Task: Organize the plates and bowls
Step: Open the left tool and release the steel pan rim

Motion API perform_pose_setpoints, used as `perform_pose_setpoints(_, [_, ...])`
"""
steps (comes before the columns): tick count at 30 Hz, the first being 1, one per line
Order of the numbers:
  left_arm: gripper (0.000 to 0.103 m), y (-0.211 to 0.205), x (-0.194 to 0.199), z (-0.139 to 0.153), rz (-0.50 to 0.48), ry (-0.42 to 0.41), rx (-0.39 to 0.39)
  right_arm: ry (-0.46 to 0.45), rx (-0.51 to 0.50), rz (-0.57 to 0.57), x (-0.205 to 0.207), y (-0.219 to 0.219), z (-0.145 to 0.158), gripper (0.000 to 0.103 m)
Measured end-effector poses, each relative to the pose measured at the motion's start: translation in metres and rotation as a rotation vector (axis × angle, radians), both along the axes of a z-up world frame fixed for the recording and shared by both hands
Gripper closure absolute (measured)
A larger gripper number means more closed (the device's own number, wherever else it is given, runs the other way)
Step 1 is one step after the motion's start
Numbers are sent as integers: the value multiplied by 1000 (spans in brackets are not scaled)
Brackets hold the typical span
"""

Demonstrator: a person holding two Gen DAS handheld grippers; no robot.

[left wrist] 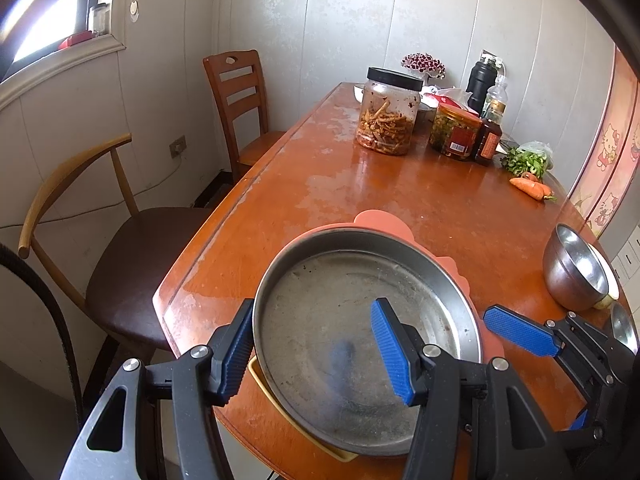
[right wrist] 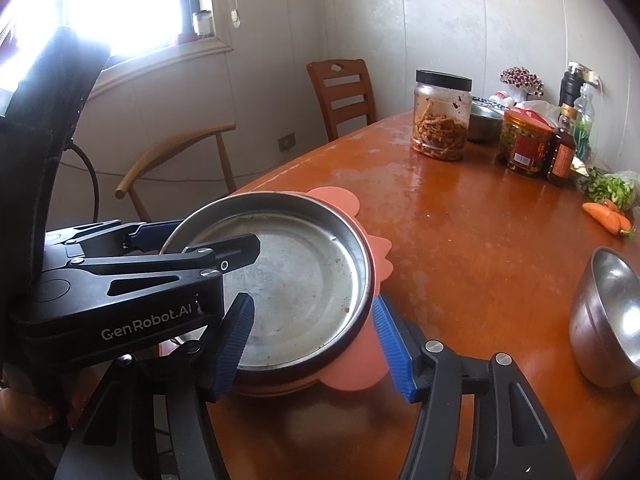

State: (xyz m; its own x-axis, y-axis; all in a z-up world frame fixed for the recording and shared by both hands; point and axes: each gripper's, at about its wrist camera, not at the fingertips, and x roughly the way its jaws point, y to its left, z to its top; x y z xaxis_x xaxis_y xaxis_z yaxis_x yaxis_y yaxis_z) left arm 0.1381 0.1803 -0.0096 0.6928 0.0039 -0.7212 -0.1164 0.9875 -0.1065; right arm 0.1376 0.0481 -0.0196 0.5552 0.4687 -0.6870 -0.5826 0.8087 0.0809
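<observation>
Steel pan [left wrist: 360, 344] handles stiff, light, slick; pinch its thin rim. Your left gripper [left wrist: 320, 354] straddles that rim, contact unclear; right gripper [right wrist: 316, 344] straddles it, unclamped.

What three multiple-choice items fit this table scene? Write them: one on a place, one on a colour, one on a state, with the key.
1. Where is the steel bowl?
A. On a chair
B. On the table, to the right of the plate
C. Inside the plate

2. What colour is the mat under the plate?
A. Pinkish orange
B. Green
C. White

3. What state is the plate in?
A. Heaped with rice
B. Covered by a lid
C. Bare but for a few specks

Key: 1 B, the bowl lies on the wood near the right edge; 2 A, the mat's scalloped edge shows beyond the rim; 3 C, the plate's metal bottom is in plain sight.
</observation>
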Motion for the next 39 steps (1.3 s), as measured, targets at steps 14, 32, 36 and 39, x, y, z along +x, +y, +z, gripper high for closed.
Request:
perform_pose_setpoints(14, [44, 1, -8, 11, 13, -20, -7, -4, 14, -49, 1, -17, 9, 32])
perform_pose_setpoints(32, [39, -25, -30, 36, -2, -60, 48, -61, 35, -113, -16, -46, 33, 32])
perform_pose_setpoints(36, [38, -37, -36, 39, -2, -64, 51, -77, 43, -126, -25, -57, 40, 32])
perform_pose_setpoints(39, [37, -49, -43, 41, -7, -68, 51, -93, 51, -142, -32, -68, 46, 25])
